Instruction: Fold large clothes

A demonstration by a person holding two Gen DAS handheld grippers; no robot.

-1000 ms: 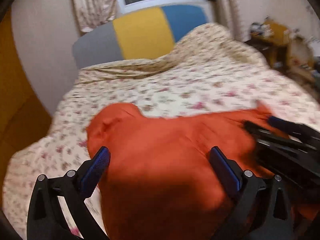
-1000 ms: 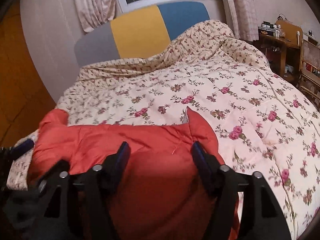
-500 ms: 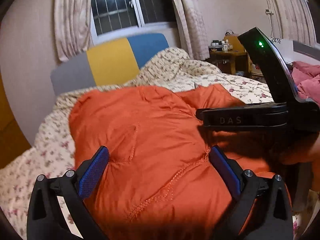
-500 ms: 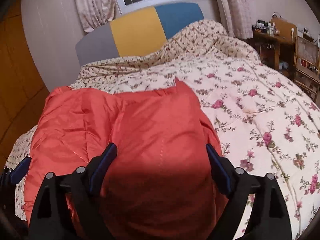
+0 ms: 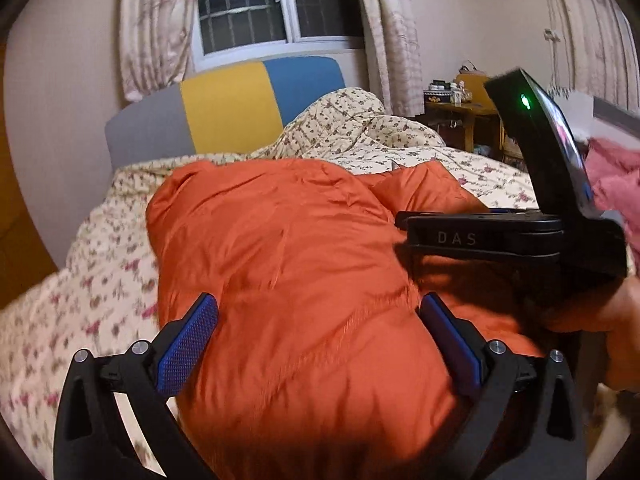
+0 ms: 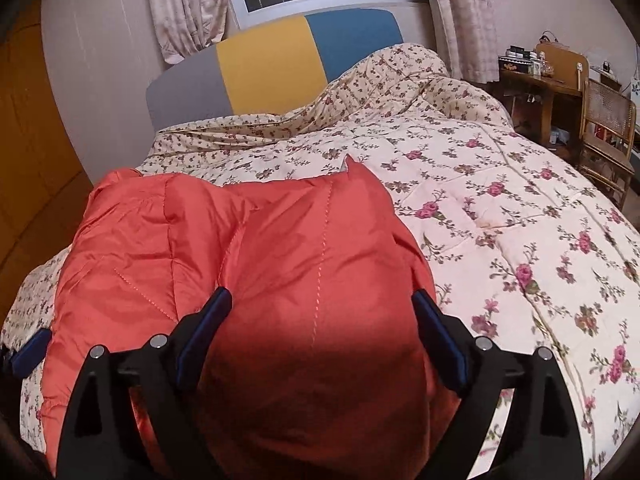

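A large orange quilted jacket lies bunched on the flowered bed quilt; it also shows in the right wrist view. My left gripper is open, its blue-padded fingers spread over the jacket's near part. My right gripper is open too, straddling the jacket's near right bulge. The right gripper's black body shows at the right of the left wrist view, above the jacket. A tip of the left gripper shows at the left edge of the right wrist view.
The flowered quilt covers the bed, heaped by the grey, yellow and blue headboard. A wooden desk and cane chair stand at the right. Pink cloth lies at the far right. A curtained window is behind.
The jacket went from spread flat to folded over into a thicker bundle. Both grippers have opened wider and stay over it. The left view tilted up toward the window.
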